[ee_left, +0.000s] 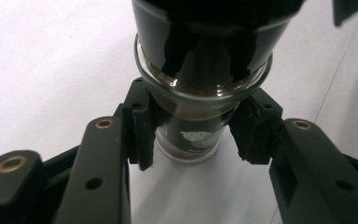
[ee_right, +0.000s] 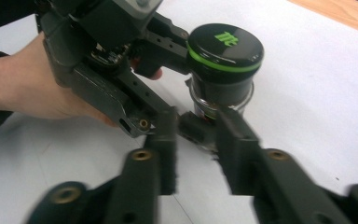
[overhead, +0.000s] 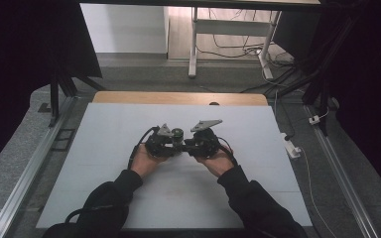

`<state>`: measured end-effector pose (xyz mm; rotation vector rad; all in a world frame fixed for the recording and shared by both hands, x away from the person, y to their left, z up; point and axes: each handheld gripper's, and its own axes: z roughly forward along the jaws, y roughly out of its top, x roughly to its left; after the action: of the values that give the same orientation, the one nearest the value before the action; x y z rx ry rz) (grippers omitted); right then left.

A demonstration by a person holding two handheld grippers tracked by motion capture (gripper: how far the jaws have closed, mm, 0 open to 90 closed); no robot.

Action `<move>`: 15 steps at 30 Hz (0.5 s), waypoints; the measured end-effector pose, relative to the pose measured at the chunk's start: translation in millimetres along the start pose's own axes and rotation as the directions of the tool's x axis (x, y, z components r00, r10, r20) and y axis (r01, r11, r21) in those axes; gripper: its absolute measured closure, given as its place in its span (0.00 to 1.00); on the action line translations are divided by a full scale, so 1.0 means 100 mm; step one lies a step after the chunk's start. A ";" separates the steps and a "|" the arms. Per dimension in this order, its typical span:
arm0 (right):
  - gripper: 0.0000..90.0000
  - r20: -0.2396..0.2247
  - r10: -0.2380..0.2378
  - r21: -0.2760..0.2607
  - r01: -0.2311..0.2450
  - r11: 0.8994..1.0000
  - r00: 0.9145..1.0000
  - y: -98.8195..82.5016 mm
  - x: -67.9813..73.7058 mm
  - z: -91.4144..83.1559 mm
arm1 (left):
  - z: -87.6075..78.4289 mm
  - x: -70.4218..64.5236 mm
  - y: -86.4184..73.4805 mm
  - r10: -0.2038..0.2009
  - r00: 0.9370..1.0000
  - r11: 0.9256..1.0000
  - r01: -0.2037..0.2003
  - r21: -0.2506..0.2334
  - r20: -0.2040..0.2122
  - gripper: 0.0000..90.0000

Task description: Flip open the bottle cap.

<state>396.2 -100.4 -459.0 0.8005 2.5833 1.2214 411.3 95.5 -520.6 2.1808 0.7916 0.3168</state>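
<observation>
**Jar clamped by left tool, right tool at its base**

The jar, glass with a black lid edged in green, stands upright at the middle of the table. Dark brown powder fills it to the neck. The left tool is clamped on the glass body below the lid, one pad on each side. The right tool faces it from the right; its jaws stand narrowly apart around the lower part of the jar, and contact cannot be confirmed. Both hands rest low on the white table, near its centre, tools tip to tip.
</observation>
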 end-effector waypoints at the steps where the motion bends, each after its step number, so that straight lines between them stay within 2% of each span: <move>1: 0.83 -0.006 -0.003 0.002 0.003 1.000 1.000 0.01 0.00 0.01 | 0.00 0.00 0.00 0.000 1.000 1.000 0.000 0.000 0.000 0.60; 5: 0.99 -0.018 -0.022 0.012 0.023 1.000 1.000 0.04 0.00 0.03 | 0.00 0.00 0.00 0.000 1.000 1.000 0.000 -0.002 -0.003 0.60; 15: 1.00 -0.019 -0.022 -0.002 0.022 1.000 1.000 0.14 0.00 0.06 | 0.00 -0.01 0.00 0.001 1.000 1.000 -0.001 0.000 -0.005 0.60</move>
<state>403.8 -89.2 -452.0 0.7618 2.5987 1.2305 410.7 95.1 -520.7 2.1808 0.7929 0.3224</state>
